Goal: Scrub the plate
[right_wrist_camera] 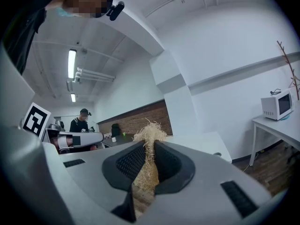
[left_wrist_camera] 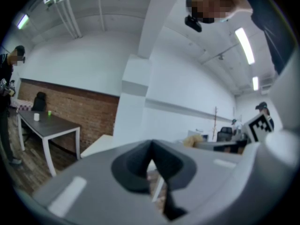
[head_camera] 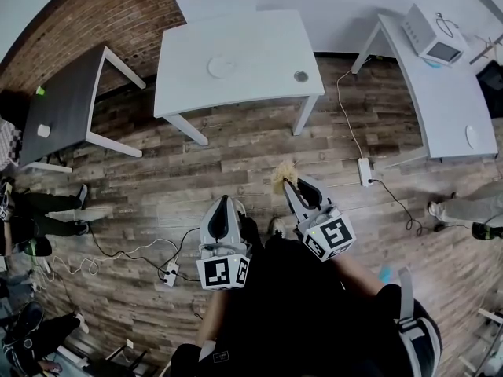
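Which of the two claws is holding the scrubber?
The right claw, the one at the head view's right: its jaws are shut on a tuft of pale, straw-like scrubber. The left claw is shut too, with nothing between its jaws.

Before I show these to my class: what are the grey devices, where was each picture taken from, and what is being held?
A person stands holding two hand tools, each ending in two jaws. One picture comes from a camera on the person's head, looking down. The other two come from cameras riding on each tool. The left gripper has its jaws together on nothing. The right gripper grips a straw-coloured scrubber. Ahead, untouched, a white table carries a plate and a small round object.
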`<state>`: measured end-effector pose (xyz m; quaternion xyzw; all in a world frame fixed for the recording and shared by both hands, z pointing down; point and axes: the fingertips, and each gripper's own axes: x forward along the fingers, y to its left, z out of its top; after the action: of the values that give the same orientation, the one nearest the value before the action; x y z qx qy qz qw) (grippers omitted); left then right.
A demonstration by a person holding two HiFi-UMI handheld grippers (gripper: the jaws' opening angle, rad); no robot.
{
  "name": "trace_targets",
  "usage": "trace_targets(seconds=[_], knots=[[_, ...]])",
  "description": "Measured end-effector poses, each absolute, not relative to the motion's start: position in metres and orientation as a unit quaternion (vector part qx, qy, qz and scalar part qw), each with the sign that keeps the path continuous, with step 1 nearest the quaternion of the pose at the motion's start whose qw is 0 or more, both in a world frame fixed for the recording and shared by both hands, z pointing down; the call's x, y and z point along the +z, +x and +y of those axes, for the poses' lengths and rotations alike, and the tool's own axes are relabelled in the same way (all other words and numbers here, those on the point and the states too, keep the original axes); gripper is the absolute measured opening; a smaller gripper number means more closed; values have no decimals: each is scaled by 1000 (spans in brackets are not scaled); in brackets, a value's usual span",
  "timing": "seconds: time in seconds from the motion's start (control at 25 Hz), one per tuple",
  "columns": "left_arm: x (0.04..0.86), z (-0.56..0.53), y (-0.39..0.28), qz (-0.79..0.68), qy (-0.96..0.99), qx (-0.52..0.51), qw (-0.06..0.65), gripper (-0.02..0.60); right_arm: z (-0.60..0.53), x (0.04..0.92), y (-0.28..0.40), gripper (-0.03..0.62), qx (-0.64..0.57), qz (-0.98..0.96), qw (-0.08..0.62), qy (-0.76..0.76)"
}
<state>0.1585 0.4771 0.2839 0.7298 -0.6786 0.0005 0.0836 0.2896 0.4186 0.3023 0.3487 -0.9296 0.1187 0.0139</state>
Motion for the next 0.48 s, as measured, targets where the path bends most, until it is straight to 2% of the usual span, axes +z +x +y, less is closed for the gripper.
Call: trace_targets(seconds=[0.48], knots=[[298,437,144,-659,746,-6,96,3,387,308,268,50,117,-923,22,366]])
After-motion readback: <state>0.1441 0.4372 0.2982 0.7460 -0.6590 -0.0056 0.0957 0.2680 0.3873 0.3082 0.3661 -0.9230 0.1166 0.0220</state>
